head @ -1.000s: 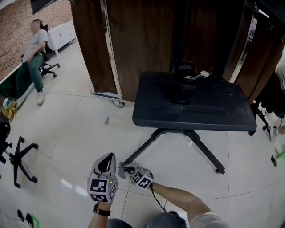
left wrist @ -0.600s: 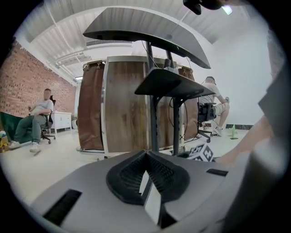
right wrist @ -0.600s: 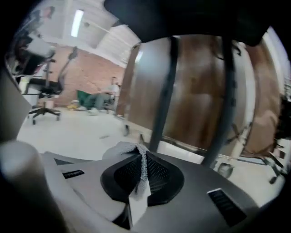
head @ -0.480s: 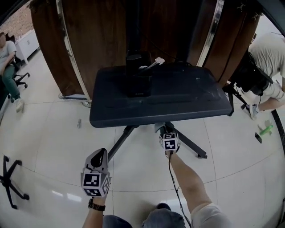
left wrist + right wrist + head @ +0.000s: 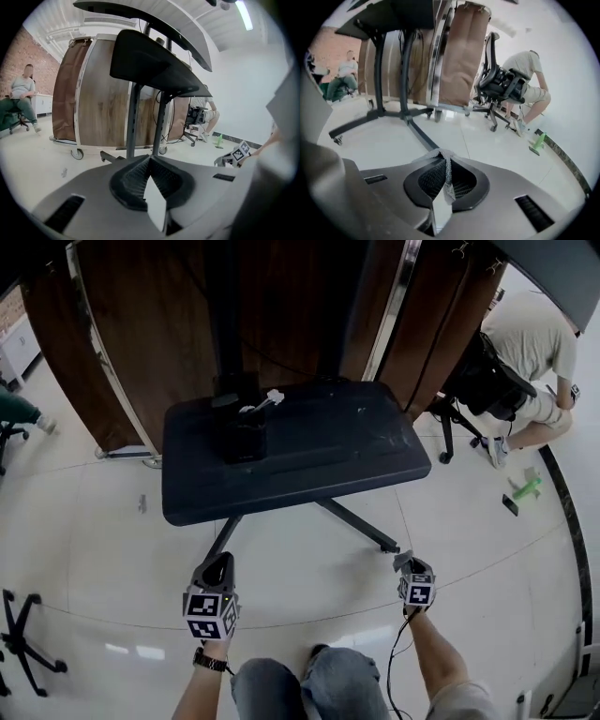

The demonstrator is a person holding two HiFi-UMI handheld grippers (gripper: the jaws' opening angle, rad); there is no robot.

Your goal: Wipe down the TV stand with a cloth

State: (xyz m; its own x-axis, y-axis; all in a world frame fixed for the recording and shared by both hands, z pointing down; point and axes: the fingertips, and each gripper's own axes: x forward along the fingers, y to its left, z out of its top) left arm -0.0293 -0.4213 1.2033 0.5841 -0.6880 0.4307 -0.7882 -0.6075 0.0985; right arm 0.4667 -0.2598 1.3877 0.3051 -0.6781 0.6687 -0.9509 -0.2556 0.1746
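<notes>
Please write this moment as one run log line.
left claw: shut, empty | right claw: shut on cloth | TV stand: apart from both claws

Left tongs (image 5: 217, 565) held low, jaws together, right tongs (image 5: 401, 562) out wide, pinching cloth (image 5: 446, 174)

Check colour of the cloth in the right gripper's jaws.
The cloth is pale grey with an open-mesh weave; it shows best in the right gripper view.

The left tool (image 5: 217, 564) and right tool (image 5: 403, 562) hang over the floor (image 5: 309, 554), apart from the TV stand (image 5: 309, 451).
</notes>
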